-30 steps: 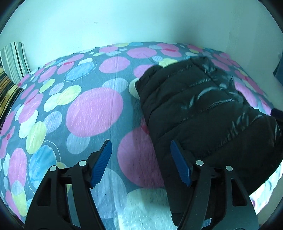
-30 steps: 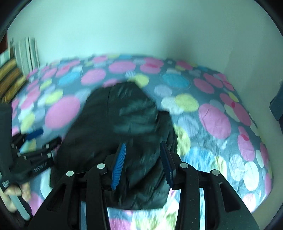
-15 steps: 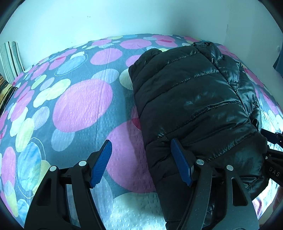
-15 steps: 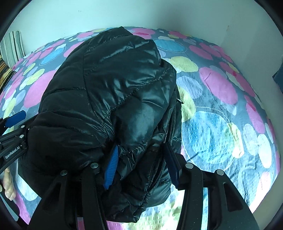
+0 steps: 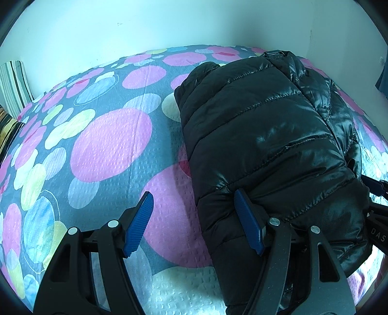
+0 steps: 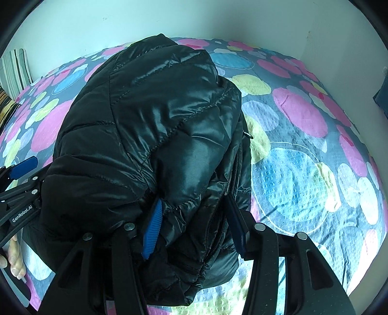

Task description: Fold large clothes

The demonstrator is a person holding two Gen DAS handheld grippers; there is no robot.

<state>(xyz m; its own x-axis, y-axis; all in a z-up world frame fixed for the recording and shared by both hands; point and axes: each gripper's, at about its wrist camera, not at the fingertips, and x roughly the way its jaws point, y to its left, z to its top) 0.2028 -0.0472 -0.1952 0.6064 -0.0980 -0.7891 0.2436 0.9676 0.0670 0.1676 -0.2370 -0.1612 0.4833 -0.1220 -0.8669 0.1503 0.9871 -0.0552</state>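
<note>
Jacket lies folded in a bundle on the bed cover, long axis running from the near edge toward the back wall. Left gripper sits at the bundle's near left corner: one finger against the jacket's side, the other over bare cover to the left. Right gripper straddles the near right end, a fold of jacket between its fingers. Striped pillow far left against the wall. A hand shows at the left edge of the right wrist view, below the left gripper.

Near hem of black jacket hidden behind right tongs; grip there unclear.
</note>
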